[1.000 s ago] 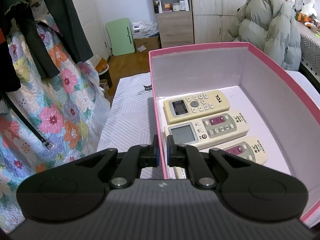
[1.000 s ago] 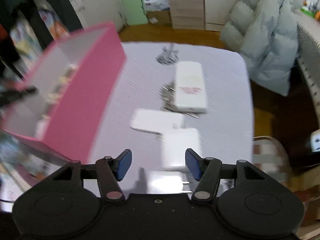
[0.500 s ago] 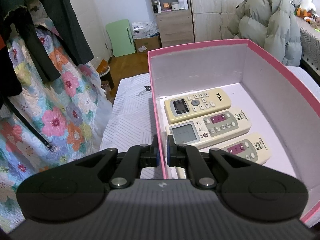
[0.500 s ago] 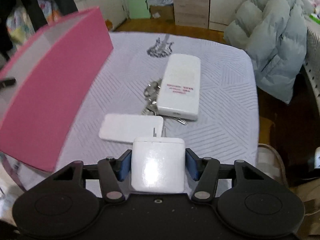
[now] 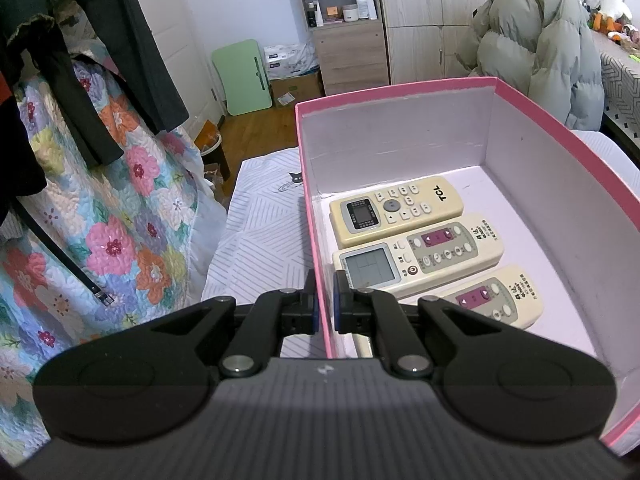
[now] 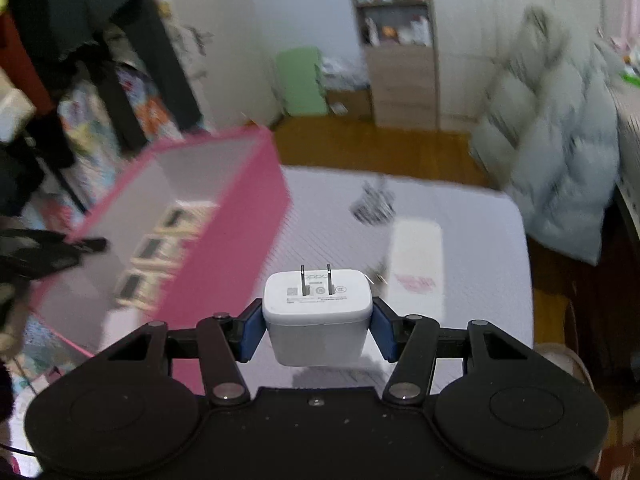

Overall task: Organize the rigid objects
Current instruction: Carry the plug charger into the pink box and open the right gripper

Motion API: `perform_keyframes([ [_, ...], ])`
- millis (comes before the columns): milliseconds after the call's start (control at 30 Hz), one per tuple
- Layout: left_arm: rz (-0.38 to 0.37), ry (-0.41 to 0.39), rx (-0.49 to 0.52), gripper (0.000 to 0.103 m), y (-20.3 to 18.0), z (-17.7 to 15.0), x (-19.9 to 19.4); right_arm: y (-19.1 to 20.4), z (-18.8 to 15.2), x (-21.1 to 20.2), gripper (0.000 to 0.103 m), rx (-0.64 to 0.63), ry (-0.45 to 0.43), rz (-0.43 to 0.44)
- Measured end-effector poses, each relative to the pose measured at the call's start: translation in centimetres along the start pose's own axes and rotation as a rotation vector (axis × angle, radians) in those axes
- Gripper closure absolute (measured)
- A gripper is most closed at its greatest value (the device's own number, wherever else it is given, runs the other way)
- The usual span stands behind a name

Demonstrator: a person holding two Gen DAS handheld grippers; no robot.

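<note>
Blur smears pink box point(image 6: 224, 240) beyond clamped charger point(image 6: 318, 312).

One pink box point(image 5: 400, 96) holds three air-conditioner remotes: a TCL remote point(image 5: 396, 210) and two cream remotes with purple buttons point(image 5: 420, 258) point(image 5: 496, 298). One white OPPO charger plug point(image 6: 318, 312), two prongs. One white power bank point(image 6: 416, 256) on the table.
</note>
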State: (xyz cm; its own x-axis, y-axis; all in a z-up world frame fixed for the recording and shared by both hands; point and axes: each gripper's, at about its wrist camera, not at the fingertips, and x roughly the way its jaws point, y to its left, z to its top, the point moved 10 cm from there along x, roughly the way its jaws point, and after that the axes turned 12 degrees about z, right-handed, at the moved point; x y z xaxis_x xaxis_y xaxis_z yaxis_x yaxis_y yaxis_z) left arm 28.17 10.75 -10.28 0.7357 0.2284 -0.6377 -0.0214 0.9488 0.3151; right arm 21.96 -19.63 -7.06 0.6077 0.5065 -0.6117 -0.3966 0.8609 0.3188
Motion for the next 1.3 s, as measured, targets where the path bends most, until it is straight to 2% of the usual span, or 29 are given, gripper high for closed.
perform_keyframes([
  [100,0.001,-0.001,0.001,0.097,0.0,0.0,0.0,4.7,2.6,-1.7,0.043,-0.165,-0.085,0.016],
  [200,0.002,-0.002,-0.003,0.097,0.0,0.0,0.0,9.2,4.1,-1.6,0.043,-0.258,-0.096,0.139],
  [300,0.008,-0.009,0.001,0.098,0.0,0.1,-0.1,12.5,3.9,0.8,0.043,-0.313,-0.011,0.206],
  [433,0.004,-0.018,0.002,0.098,0.1,0.1,-0.2,15.5,2.2,4.2,0.043,-0.353,0.127,0.211],
  [567,0.021,-0.030,0.010,0.098,0.0,0.1,-0.3,16.2,0.8,6.8,0.043,-0.377,0.274,0.219],
  [733,0.027,-0.043,0.009,0.098,-0.1,0.2,-0.6,15.2,-0.3,10.1,0.043,-0.353,0.456,0.185],
  [933,0.026,-0.054,0.009,0.098,0.0,0.3,-0.6,14.0,-2.6,12.9,0.043,-0.331,0.617,0.153],
  [1233,0.025,-0.058,0.012,0.098,0.0,0.3,-0.6,13.7,-3.5,14.8,0.043,-0.110,0.747,0.259],
  [1300,0.025,-0.057,0.011,0.098,0.0,0.3,-0.6,13.3,-3.7,15.1,0.043,-0.040,0.758,0.258],
])
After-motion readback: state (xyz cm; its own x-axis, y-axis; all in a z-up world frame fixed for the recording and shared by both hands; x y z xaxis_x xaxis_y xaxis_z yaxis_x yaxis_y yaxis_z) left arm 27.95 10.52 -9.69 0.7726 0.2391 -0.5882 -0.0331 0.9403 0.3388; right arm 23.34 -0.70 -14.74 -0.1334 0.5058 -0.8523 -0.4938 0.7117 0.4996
